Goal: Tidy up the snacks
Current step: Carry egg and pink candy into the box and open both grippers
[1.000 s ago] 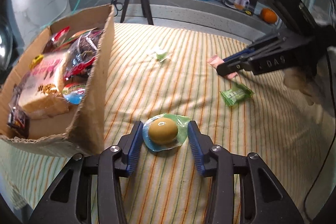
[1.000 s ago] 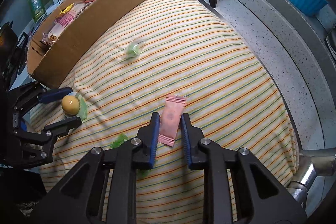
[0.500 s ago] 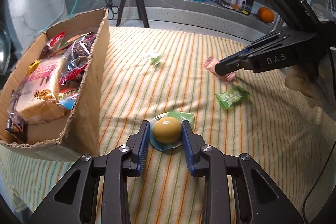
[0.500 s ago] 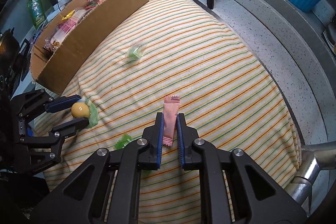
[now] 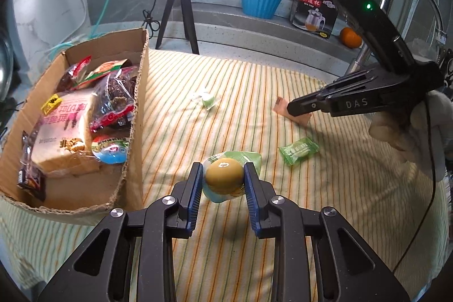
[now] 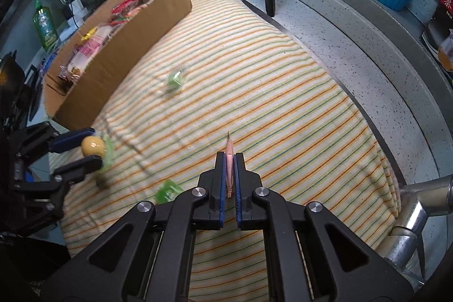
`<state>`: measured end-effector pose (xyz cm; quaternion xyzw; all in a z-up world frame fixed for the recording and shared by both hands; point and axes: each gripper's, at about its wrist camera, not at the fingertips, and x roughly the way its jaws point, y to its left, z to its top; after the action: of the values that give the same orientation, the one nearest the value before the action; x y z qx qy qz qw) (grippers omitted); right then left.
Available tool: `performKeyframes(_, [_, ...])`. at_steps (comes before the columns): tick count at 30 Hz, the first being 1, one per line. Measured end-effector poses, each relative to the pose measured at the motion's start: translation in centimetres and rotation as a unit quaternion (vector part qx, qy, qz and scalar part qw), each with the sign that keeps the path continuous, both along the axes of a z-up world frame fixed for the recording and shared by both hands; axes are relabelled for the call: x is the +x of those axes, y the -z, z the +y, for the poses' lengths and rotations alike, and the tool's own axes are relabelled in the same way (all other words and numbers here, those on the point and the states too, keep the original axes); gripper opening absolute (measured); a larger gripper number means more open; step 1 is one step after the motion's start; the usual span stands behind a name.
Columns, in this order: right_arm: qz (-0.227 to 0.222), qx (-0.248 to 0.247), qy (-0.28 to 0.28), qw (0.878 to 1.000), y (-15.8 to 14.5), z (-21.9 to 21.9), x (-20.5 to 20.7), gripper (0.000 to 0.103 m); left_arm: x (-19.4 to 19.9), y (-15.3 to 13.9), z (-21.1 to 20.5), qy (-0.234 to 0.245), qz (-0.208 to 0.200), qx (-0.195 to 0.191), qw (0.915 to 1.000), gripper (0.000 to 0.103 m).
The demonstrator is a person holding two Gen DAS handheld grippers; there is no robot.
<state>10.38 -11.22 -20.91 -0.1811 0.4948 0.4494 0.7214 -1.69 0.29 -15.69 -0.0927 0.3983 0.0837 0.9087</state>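
My left gripper (image 5: 223, 174) is shut on a round yellow snack in a green wrapper (image 5: 224, 179), held a little above the striped cloth; it also shows in the right wrist view (image 6: 93, 147). My right gripper (image 6: 230, 160) is shut on a thin pink snack packet (image 6: 229, 157), held on edge; it also shows in the left wrist view (image 5: 294, 112). A cardboard box (image 5: 138, 104) full of snack packs stands at the left. A green flat candy (image 5: 298, 150) and a small green wrapped candy (image 5: 208, 101) lie loose on the cloth.
The striped cloth (image 5: 254, 231) covers the counter. A light tripod (image 5: 178, 10), a blue bowl (image 5: 260, 3), a tea cup box (image 5: 314, 12) and an orange (image 5: 350, 37) stand behind. A tap (image 6: 419, 205) is at the right edge.
Both grippers closed on their snacks, the left on the yellow snack, the right on the pink packet, and both have lifted them off the cloth.
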Motion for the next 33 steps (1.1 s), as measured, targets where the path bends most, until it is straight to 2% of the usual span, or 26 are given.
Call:
performKeyframes(5, [-0.002, 0.018, 0.019, 1.0, -1.5, -0.6, 0.1, 0.005, -0.5, -1.3, 0.1, 0.005, -0.015, 0.003, 0.9999, 0.027])
performKeyframes(13, [-0.018, 0.068, 0.024, 0.997, -6.7, -0.2, -0.6, 0.005, -1.6, -4.7, 2.5, -0.01, -0.049, 0.005, 0.9987, 0.027])
performKeyframes(18, [-0.017, 0.1, 0.01, 0.995, -9.3, 2.4, -1.7, 0.005, -2.5, -5.9, 5.7, -0.034, -0.057, 0.013, 0.9977, 0.027])
performKeyframes(23, [-0.012, 0.123, -0.016, 0.992, -11.0, 6.2, -3.5, 0.005, -3.5, -5.9, 8.6, -0.056, -0.051, 0.015, 0.997, 0.027])
performKeyframes(33, [0.003, 0.132, -0.062, 0.989, -11.5, 14.0, -6.5, 0.005, -4.5, -6.1, 13.0, -0.079, -0.027, 0.012, 0.9964, 0.027])
